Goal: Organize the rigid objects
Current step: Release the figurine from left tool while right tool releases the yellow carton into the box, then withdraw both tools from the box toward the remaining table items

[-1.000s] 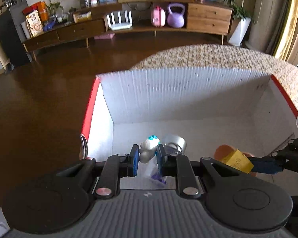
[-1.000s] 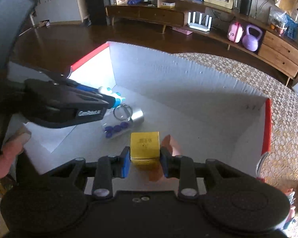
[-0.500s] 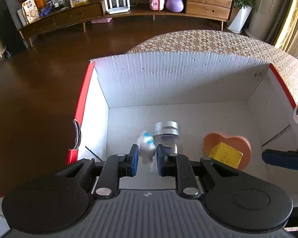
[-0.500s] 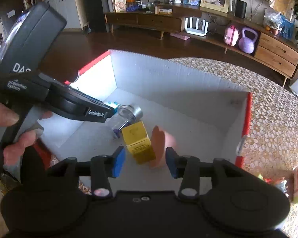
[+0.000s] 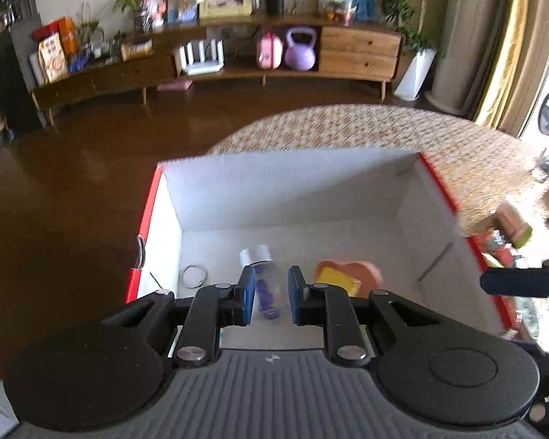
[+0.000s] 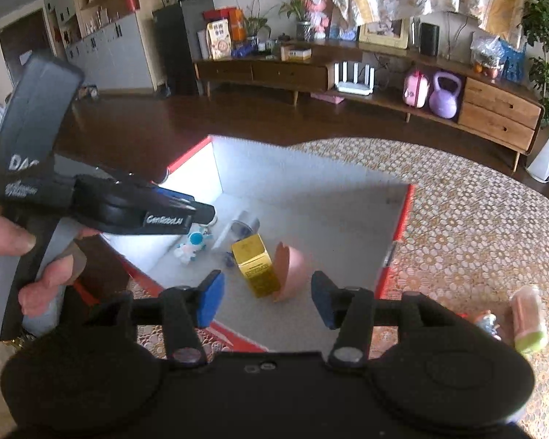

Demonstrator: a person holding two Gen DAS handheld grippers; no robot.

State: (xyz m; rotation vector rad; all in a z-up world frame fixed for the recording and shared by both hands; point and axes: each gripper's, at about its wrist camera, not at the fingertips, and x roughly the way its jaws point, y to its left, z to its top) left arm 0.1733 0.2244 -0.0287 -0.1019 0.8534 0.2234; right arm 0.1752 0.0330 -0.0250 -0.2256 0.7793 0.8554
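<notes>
Risk first. Both grippers are held above the white box (image 6: 311, 197), which is set at the table edge with one red-edged corner toward the floor; a nudge from the left gripper (image 5: 271, 294), the lower of the two, is judged able to shift it. The left gripper's jaws are seen parted, with nothing between the pads. The yellow carton (image 6: 256, 267) is leaned against the pink heart-shaped piece (image 6: 292, 270), so either could be tipped by a later drop. The right gripper (image 6: 265, 301) is spread wide and empty, and a reach toward the loose items on the right could be blocked by the box wall.

Counted from left to right inside the box: one metal ring (image 5: 193, 275), one small white-and-blue figure (image 6: 192, 243), one clear bottle (image 5: 261, 274) with purple contents, one yellow carton, one pink heart-shaped piece. On the patterned tablecloth (image 6: 475, 219) to the right, one pale tube with a green end (image 6: 527, 318) is seen, beside a small blurred object that cannot be identified.
</notes>
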